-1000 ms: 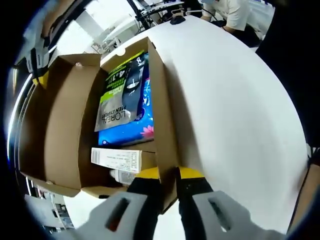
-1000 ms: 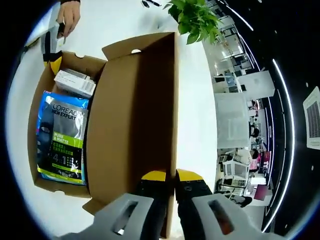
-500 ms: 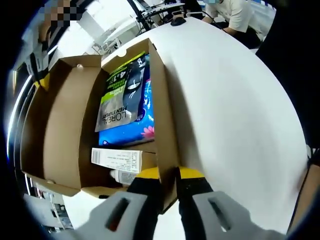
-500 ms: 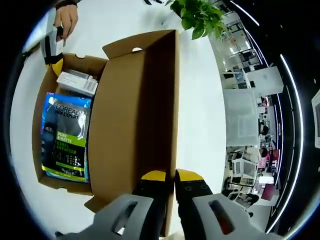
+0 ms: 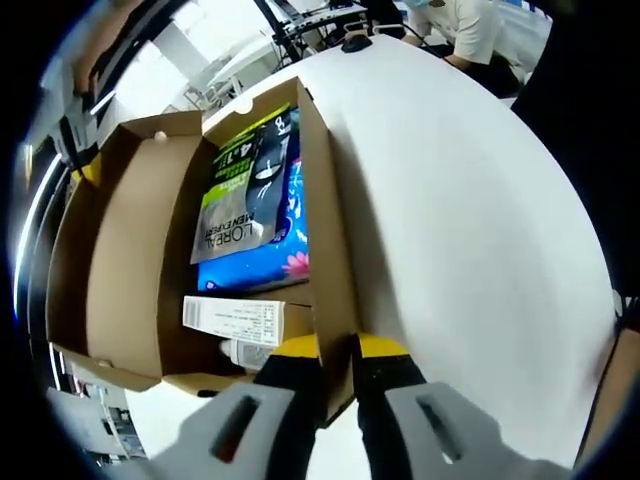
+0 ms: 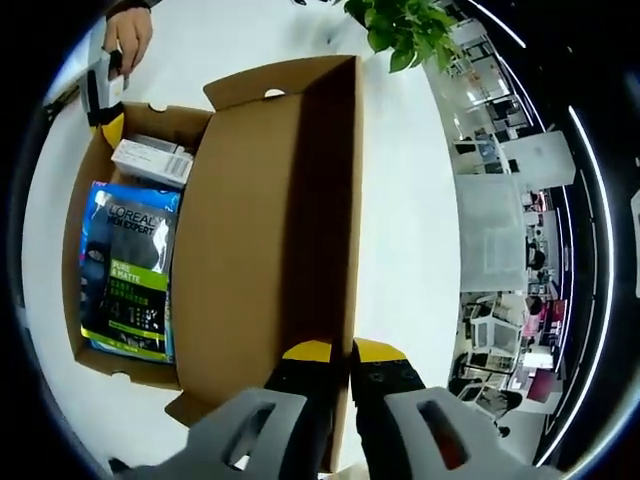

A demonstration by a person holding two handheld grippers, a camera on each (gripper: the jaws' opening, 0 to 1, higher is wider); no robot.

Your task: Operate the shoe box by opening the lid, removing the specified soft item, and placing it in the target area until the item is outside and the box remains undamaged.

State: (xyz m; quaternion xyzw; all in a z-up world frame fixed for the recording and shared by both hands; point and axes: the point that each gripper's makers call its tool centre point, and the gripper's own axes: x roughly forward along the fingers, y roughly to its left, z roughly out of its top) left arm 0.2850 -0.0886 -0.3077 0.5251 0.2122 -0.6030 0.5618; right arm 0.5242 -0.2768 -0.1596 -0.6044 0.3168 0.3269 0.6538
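Left gripper point(image 5: 338, 350) pinches brown cardboard shoe box point(image 5: 330, 250) wall, right gripper point(image 6: 334, 352) pinches matte lid point(image 6: 262, 240); glossy flat sachets point(image 6: 125, 265) inside.

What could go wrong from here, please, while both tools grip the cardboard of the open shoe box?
1. The right tool pinches the edge of the raised lid; swinging it further back might crease or tear the hinge.
2. The left tool clamps the thin side wall of the shoe box; a pull could buckle it.
3. With both tools occupied, neither is free to lift the soft pouch; releasing the lid may let it fall shut.
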